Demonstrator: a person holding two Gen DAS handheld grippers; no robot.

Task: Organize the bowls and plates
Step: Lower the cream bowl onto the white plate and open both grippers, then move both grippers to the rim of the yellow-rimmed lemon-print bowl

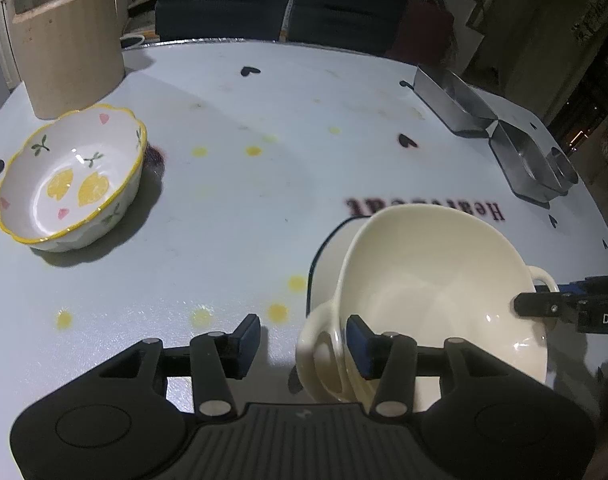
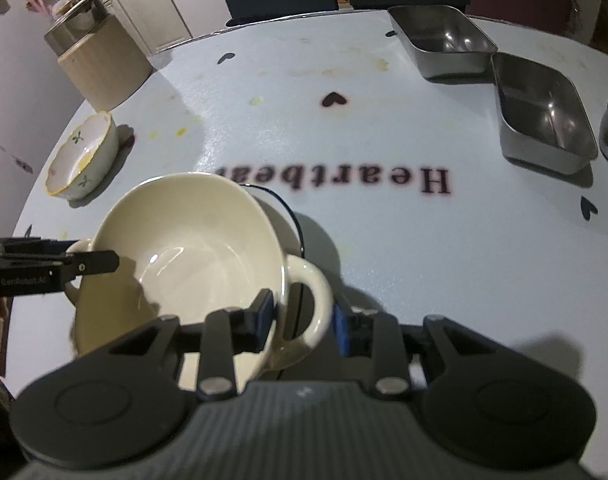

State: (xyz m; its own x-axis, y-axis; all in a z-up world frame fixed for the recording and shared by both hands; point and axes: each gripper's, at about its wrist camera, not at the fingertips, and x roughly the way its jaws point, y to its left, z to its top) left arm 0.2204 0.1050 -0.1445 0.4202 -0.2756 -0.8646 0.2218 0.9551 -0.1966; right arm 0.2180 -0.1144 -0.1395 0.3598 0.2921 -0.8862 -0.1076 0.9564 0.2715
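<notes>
Both grippers straddle the handles of the cream bowl (image 2: 192, 256), left gripper (image 1: 304, 346) and right gripper (image 2: 300, 318) half open and gripping nothing, since it already sits tilted in the black-rimmed dish (image 2: 282, 216).

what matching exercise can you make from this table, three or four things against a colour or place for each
Things:
1. two-handled bowl
2. scalloped bowl
3. metal trays
4. ribbed container

Descriptions:
A. beige, at the table's far left corner
B. plain cream, tilted, sitting in a dark-rimmed white dish
C. shiny steel, two side by side at the far right
D. yellow rim, lemon pattern inside, standing alone on the left

Pairs: 1-B, 2-D, 3-C, 4-A
</notes>
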